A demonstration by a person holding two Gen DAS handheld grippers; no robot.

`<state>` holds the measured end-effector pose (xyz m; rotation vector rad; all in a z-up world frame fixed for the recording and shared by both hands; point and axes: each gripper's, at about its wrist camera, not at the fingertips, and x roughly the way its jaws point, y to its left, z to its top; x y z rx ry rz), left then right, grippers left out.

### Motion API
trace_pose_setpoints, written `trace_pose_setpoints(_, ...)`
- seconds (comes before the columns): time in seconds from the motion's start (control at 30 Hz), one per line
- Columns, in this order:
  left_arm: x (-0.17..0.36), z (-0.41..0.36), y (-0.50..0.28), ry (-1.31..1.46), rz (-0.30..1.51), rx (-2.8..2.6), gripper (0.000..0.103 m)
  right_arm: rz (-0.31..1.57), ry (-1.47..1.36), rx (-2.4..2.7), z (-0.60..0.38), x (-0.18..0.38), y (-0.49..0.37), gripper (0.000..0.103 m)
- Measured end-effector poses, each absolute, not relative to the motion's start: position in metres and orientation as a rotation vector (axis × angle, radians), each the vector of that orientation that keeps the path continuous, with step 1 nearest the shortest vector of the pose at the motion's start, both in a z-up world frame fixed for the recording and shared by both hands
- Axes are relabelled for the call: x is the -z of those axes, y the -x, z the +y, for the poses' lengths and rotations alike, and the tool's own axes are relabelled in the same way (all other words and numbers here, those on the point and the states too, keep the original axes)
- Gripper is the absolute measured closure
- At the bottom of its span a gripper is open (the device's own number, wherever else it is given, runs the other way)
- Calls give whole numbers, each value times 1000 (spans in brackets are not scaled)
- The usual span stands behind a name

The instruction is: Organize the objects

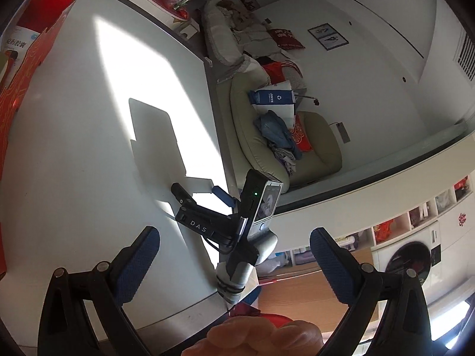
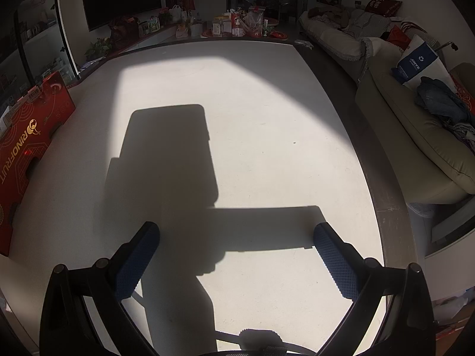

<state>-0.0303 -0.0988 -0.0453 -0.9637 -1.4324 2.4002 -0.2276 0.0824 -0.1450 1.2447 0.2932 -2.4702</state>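
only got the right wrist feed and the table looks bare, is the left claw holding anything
Observer: No, the left claw is open with nothing between its fingers.
Operator: whats in the red box
Observer: The red box is open at the top, and a white and blue package shows inside.
Operator: can you see my claw
Observer: Yes, the right claw is open above the table, with a green light lit on its camera unit.

Matt white table (image 2: 252, 103), red cardboard box (image 2: 29, 148)
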Motion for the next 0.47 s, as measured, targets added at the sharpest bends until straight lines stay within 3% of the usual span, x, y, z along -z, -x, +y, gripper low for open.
trace_pose_setpoints(0.23,25,-91,31,1000,-1325,-2509,0,293,-1245,2470,82,145,228,0)
trace_pose_setpoints(0.47,22,-74,35,1205,-1131,-2725,0,293,-1245,2470,82,145,228,0)
